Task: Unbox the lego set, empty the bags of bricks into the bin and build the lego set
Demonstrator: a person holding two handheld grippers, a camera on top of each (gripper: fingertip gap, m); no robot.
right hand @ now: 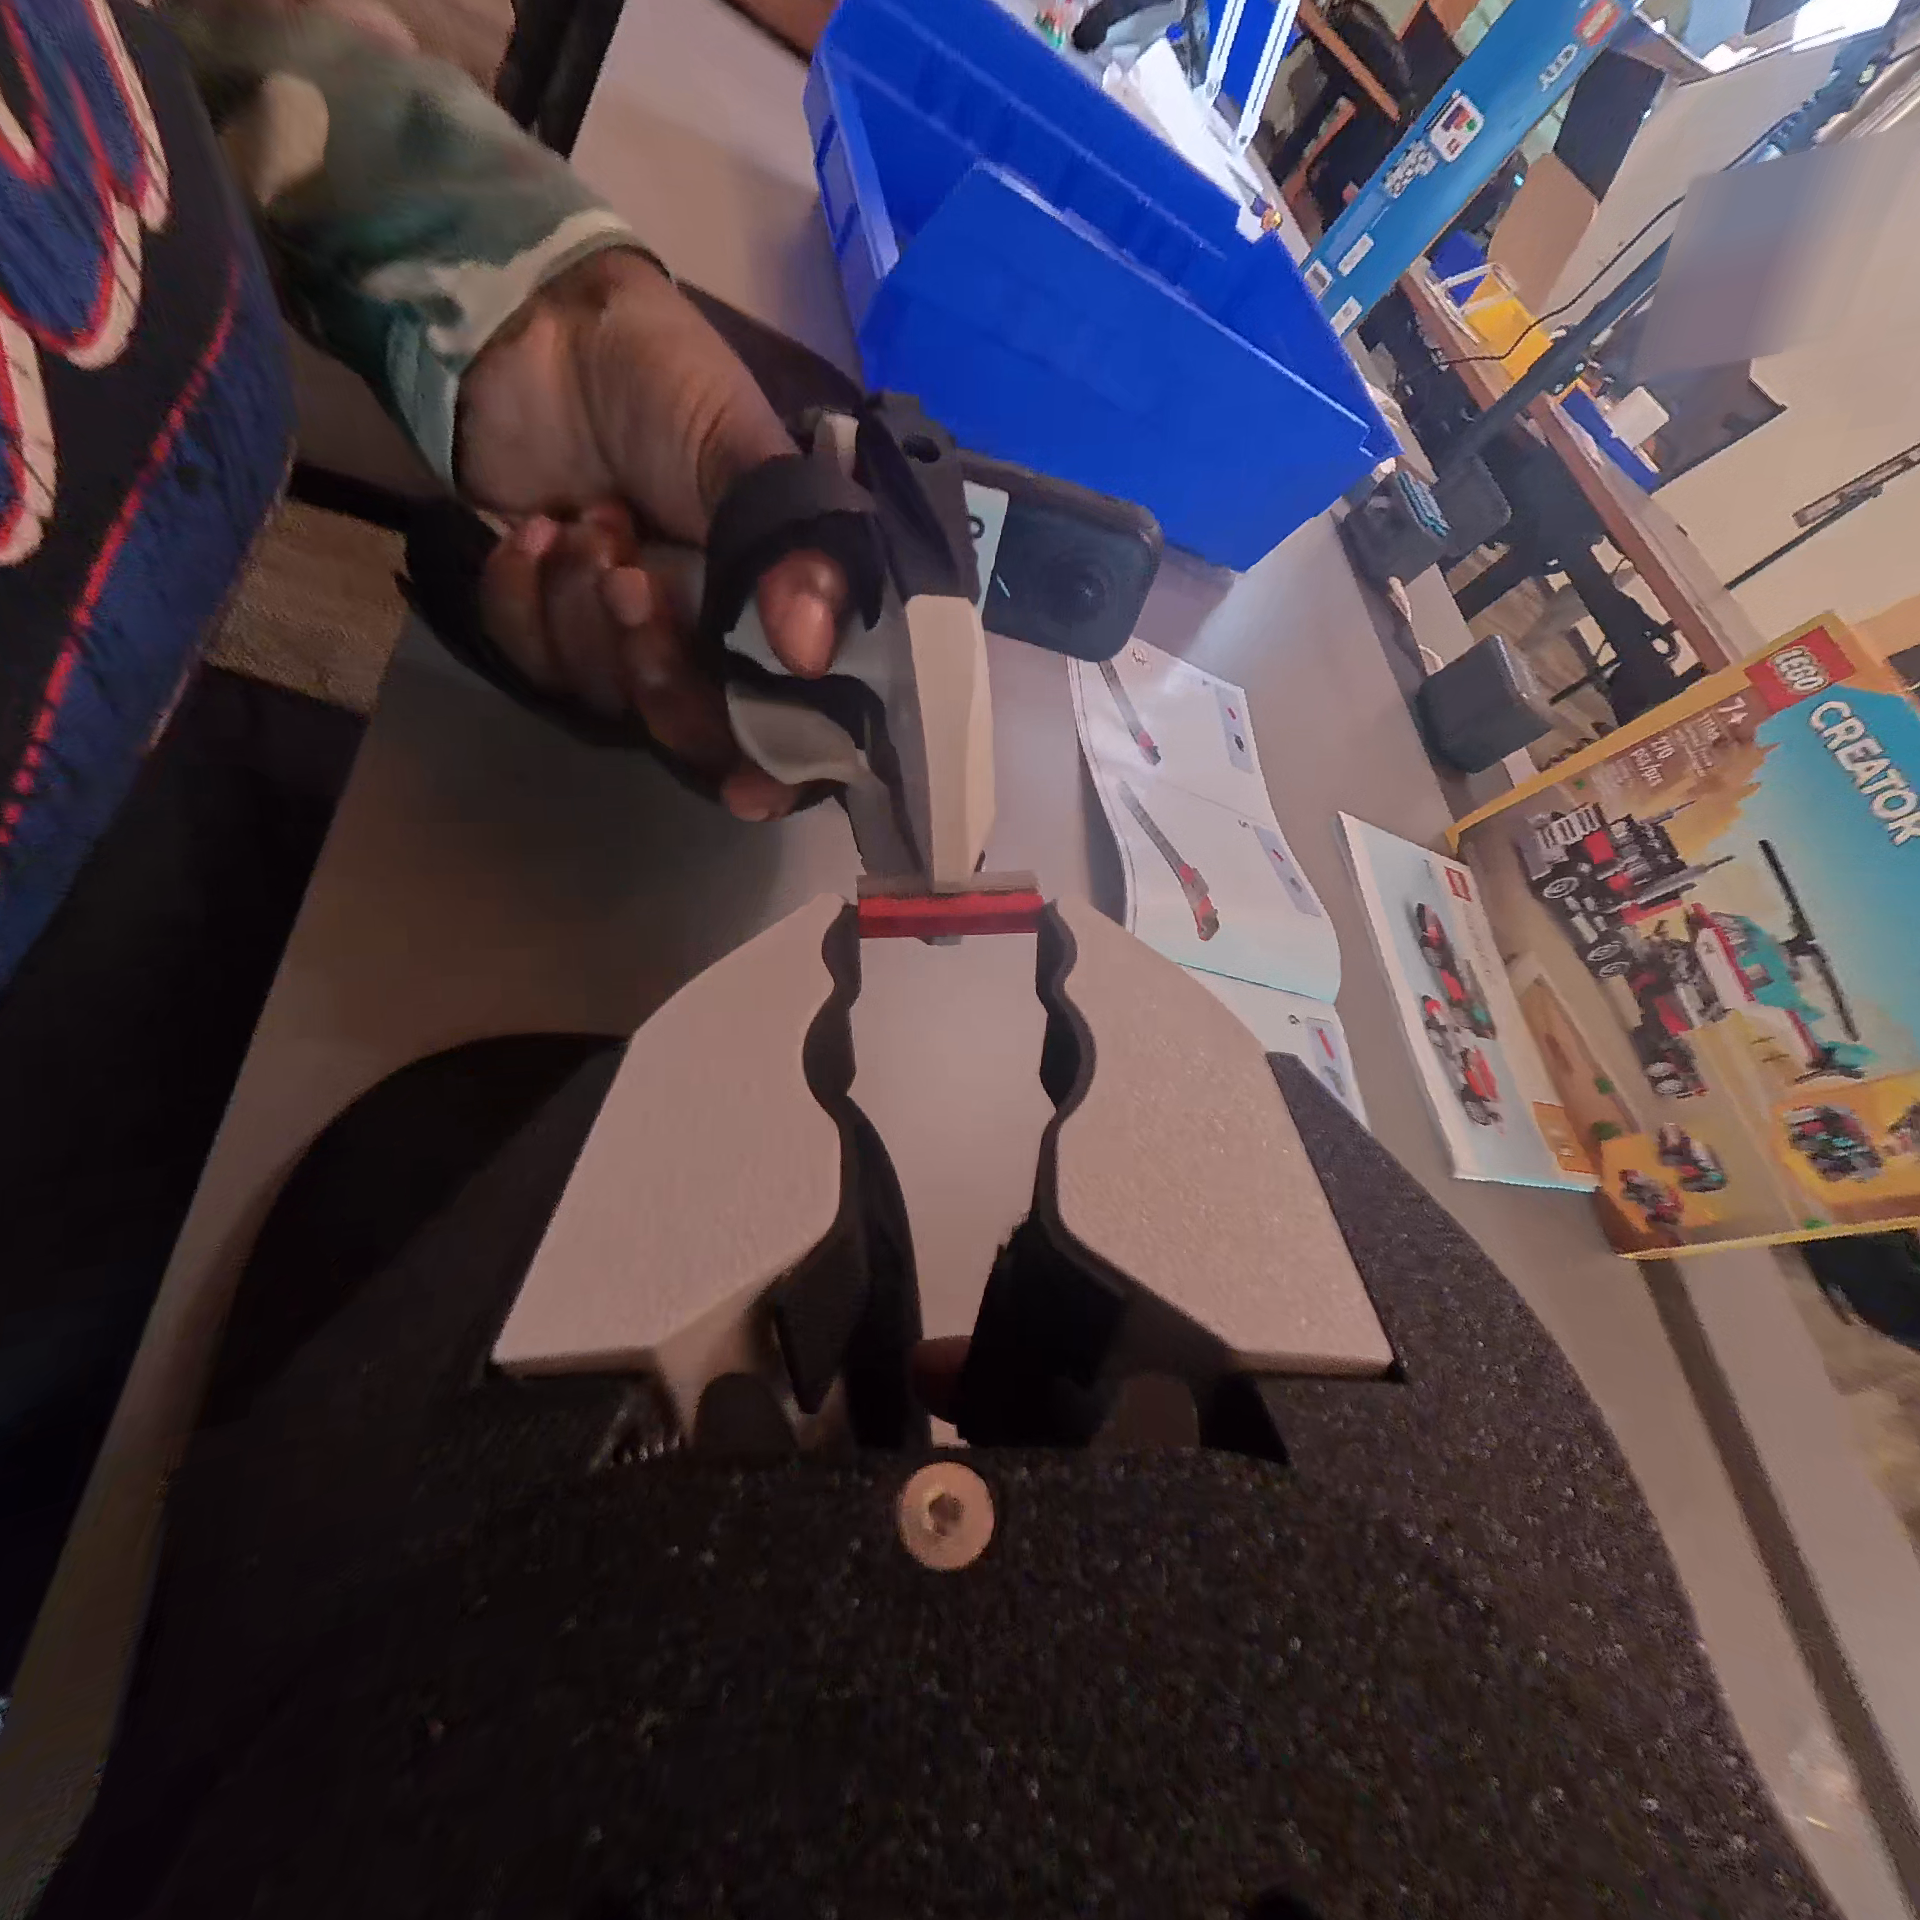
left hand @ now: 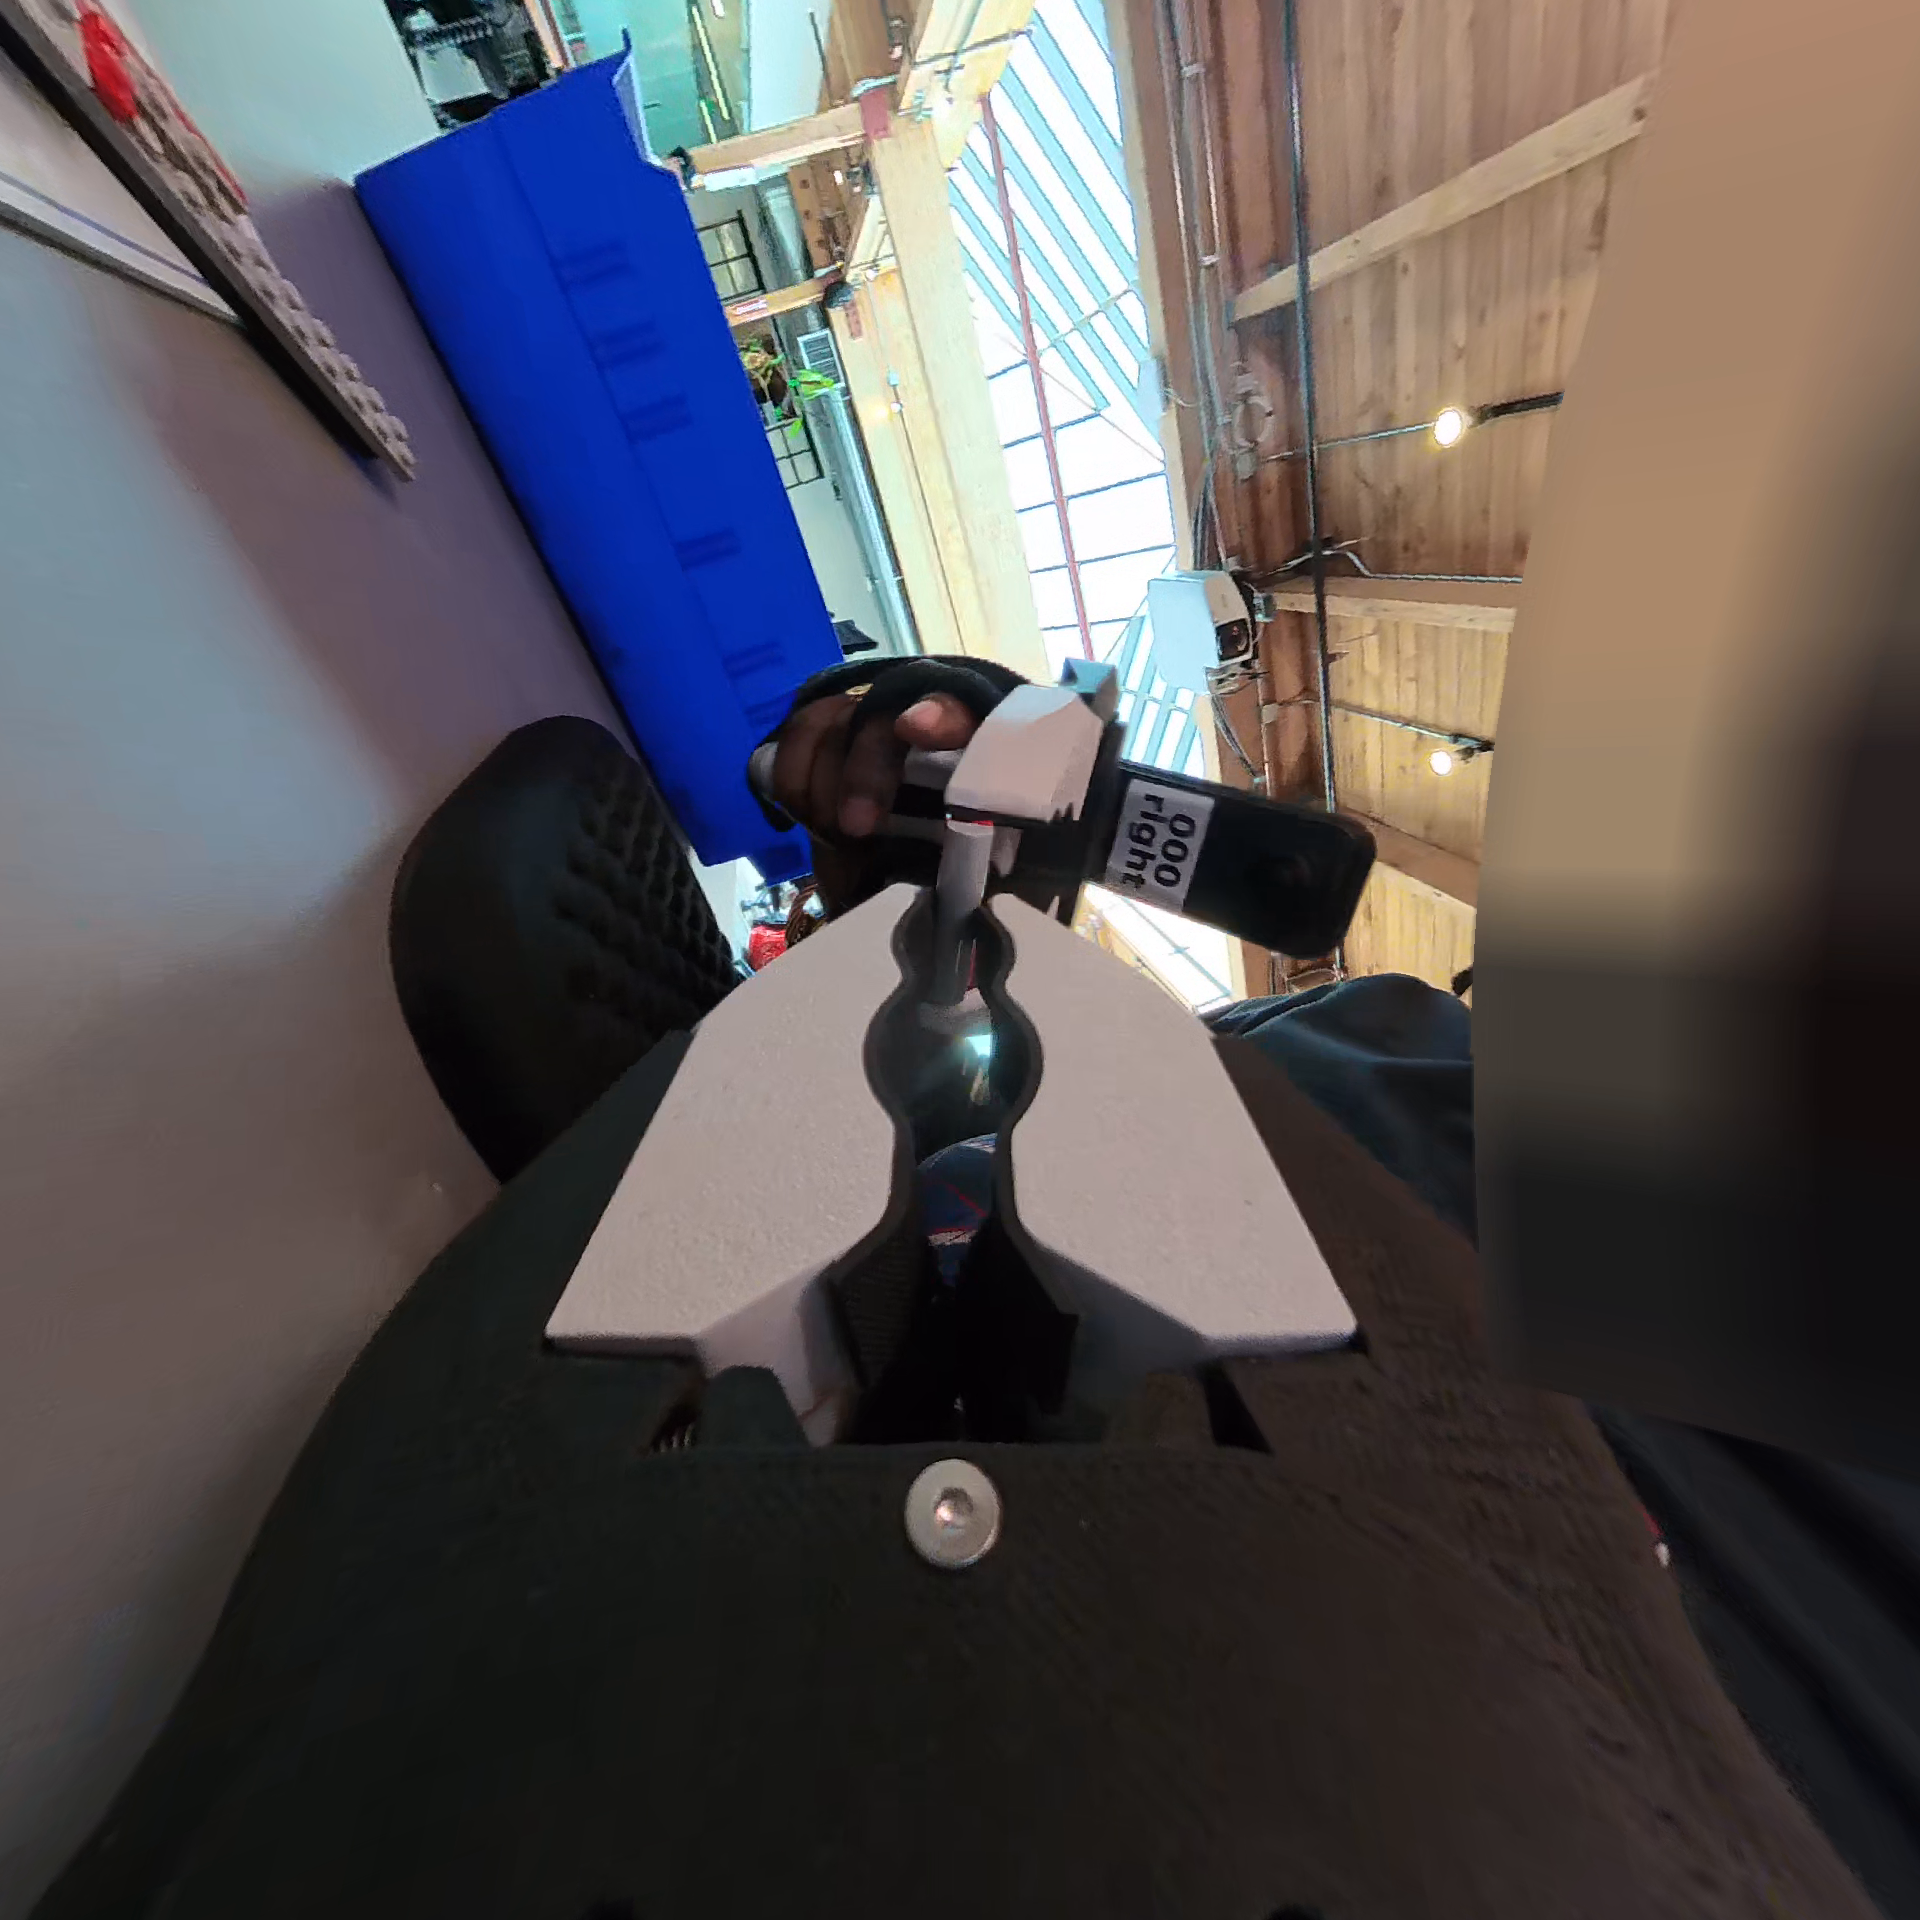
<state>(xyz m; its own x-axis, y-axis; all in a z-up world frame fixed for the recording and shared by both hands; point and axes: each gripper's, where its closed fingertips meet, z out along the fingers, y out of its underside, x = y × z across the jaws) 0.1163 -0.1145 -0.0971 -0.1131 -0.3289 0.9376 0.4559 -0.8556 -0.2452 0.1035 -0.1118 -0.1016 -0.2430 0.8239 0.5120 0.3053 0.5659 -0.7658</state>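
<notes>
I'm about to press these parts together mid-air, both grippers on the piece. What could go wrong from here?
1. The right gripper pinches the red and grey piece only at its very fingertips, so pressing may twist it loose.
2. The left gripper grips the same piece by a narrow edge, and uneven force could pop it apart.
3. It is held above the bare table, away from the blue bin, so a dropped part might bounce off.

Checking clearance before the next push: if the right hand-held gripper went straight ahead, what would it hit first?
The left hand-held gripper, whose fingertips touch the red-and-grey brick piece held at the right hand-held gripper tips; depth looks minimal.
</notes>
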